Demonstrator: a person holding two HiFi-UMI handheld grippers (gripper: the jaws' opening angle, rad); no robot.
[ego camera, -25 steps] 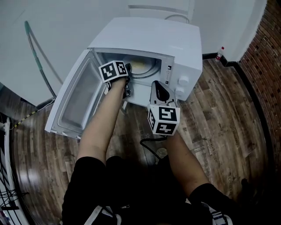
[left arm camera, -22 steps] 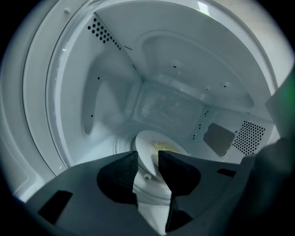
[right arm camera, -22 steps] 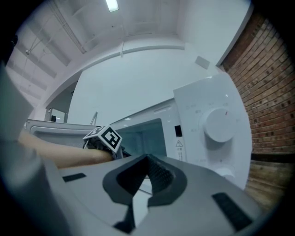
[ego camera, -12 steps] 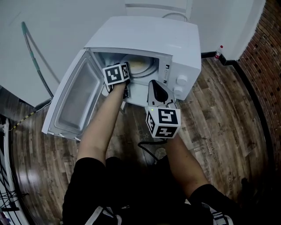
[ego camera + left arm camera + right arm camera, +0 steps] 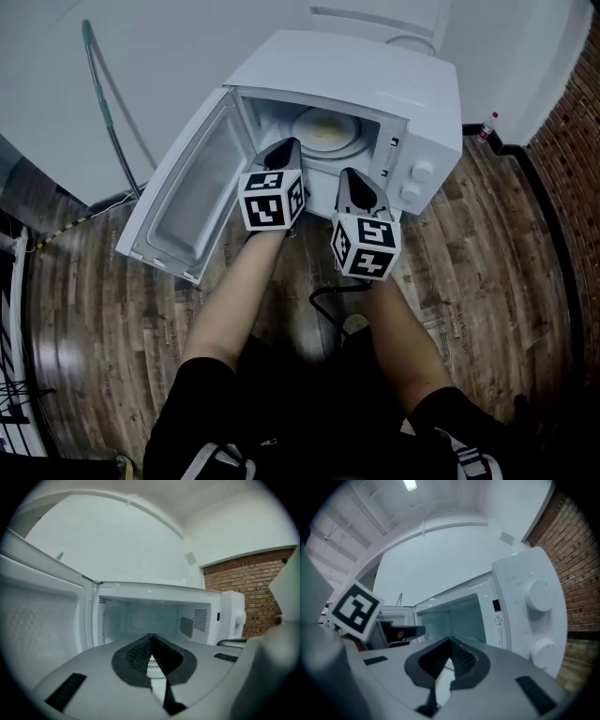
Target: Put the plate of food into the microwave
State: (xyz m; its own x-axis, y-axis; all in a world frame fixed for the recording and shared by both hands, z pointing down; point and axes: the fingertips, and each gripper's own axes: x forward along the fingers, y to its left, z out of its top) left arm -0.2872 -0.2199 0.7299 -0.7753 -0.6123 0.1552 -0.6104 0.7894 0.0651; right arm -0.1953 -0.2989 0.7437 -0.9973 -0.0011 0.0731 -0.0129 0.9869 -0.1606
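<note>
Head view: high above, facing steeply down onto open microwave (image 5: 375, 89) and wood floor (image 5: 487, 262).
Left gripper view: low, close, facing straight into cavity (image 5: 150, 618).
Right gripper view: close, angled toward cavity, control knobs (image 5: 539, 595) at right.
All three share cavity.

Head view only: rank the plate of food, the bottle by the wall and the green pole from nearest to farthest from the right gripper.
1. The plate of food, inside the microwave, just ahead of the right gripper.
2. The bottle, low by the wall, off to the right.
3. The green pole, leaning at the far left.
</note>
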